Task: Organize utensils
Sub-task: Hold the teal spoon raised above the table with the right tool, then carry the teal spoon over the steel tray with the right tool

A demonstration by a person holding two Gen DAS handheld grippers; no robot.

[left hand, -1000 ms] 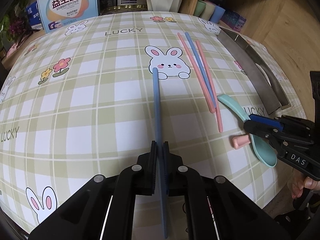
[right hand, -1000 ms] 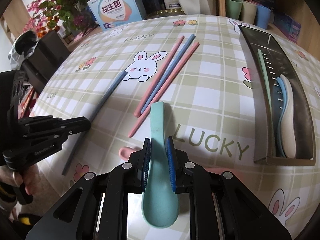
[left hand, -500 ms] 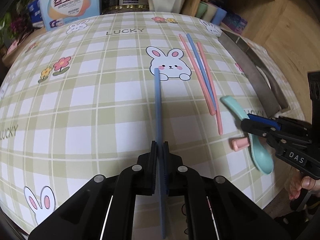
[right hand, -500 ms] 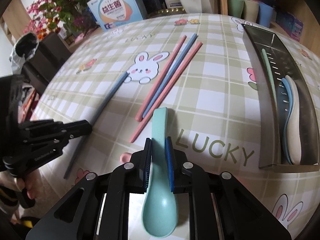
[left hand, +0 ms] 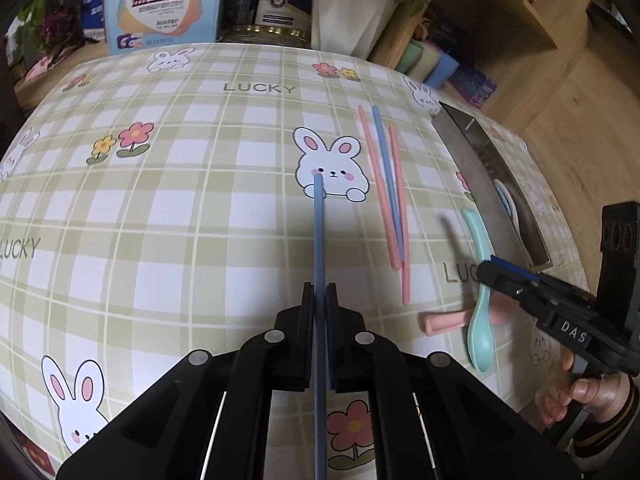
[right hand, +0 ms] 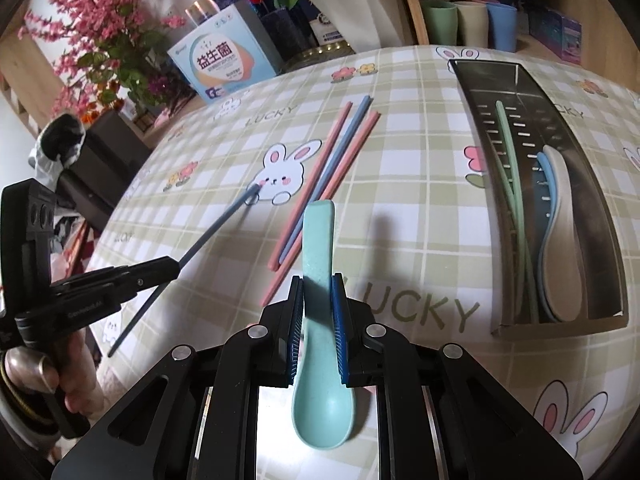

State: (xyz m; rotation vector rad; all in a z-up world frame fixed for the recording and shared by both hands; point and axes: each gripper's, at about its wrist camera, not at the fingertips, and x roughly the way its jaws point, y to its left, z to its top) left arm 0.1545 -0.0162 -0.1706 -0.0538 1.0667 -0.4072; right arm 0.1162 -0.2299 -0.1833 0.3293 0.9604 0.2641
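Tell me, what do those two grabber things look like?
Both are black plastic. The left gripper and the right gripper have flat fingers with ridged blue pads and round silver screws. One has white letters "DAS" on its side; a dark, yellow-striped cuff shows below.

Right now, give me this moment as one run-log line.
left gripper: shut on blue chopstick | right gripper: shut on teal spoon | metal tray: spoons, green chopsticks inside

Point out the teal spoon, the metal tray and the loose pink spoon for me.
Teal spoon [right hand: 322, 408], right wrist view, on its bowl.
Metal tray [right hand: 560, 326], right wrist view, on its near wall.
Pink spoon [left hand: 444, 322], left wrist view, on its handle.
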